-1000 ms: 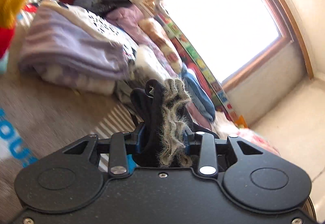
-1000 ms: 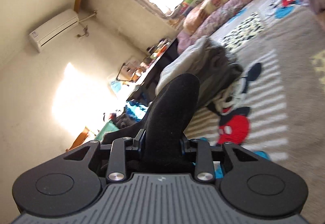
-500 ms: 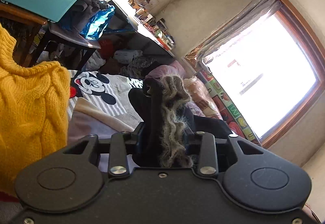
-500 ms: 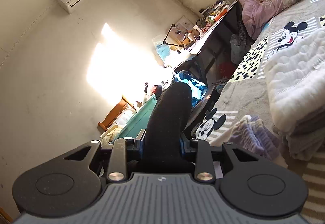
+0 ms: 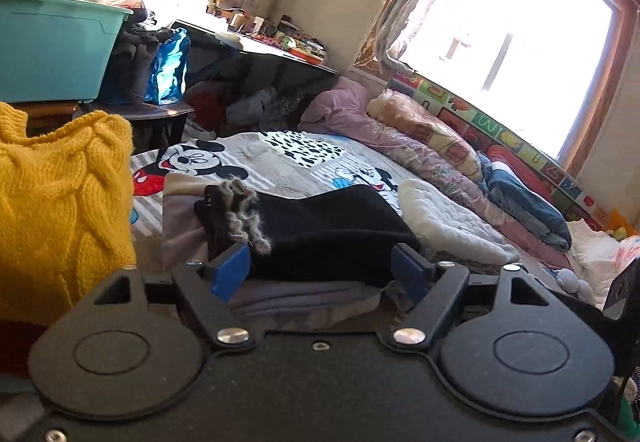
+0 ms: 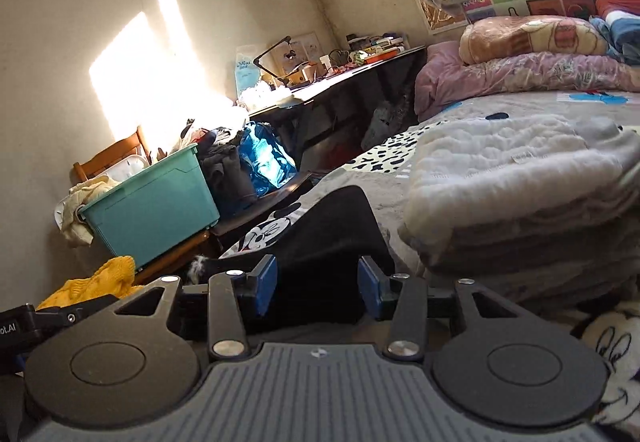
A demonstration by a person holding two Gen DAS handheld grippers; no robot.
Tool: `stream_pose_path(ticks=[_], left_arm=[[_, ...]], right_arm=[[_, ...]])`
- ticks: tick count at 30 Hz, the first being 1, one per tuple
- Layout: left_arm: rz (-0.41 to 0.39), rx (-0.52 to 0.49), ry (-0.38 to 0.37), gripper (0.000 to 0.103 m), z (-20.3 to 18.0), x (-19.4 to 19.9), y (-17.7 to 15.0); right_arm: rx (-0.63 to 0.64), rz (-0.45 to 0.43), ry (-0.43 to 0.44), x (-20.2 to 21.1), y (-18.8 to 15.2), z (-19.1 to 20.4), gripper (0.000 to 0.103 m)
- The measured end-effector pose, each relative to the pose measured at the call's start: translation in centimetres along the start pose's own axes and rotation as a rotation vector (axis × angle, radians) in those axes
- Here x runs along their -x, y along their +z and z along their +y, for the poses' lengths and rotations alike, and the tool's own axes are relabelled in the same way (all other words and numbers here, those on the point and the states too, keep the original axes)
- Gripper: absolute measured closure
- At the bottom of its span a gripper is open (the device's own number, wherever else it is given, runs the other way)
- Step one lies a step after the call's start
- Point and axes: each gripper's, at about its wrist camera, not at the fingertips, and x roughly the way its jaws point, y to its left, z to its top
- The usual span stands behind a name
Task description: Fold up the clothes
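Left wrist view: the left gripper (image 5: 322, 268) has its jaws spread wide, where half a second ago they pinched the fuzzy cuff of the black garment (image 5: 320, 230). The garment now lies flat on a folded pile (image 5: 280, 294) on the bed (image 5: 288, 157), between the open fingers, cuff to the left. In the right wrist view the right gripper (image 6: 316, 284) has likewise let go, jaws parted around the same black cloth. Both releases suggest this piece has been set down folded. Beyond lie a yellow sweater (image 5: 60, 201) and a teal bin (image 6: 156, 209).
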Motion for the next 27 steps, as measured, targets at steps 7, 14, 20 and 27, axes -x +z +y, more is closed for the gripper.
stream_pose_path(ticks=[7,14,20,27], left_arm=[[0.000,0.014,-0.006,0.003,-1.1,5.4,-1.4],[-0.011,-0.103,0.085,0.000,-4.1,10.7,-1.1],[-0.036,-0.250,0.224,0.000,-7.0,14.1,-0.6],[0.015,-0.287,0.277,0.000,-7.8,16.3,0.1]], right_arm=[[-0.174,0.058,-0.032,7.6,-5.0,0.6,0.024],[-0.155,0.083,-0.062,14.4,-3.9,5.0,0.000],[-0.032,0.139,-0.176,17.0,-2.0,9.5,0.000],[0.043,0.155,-0.247,19.1,-1.9,12.2,0.000]])
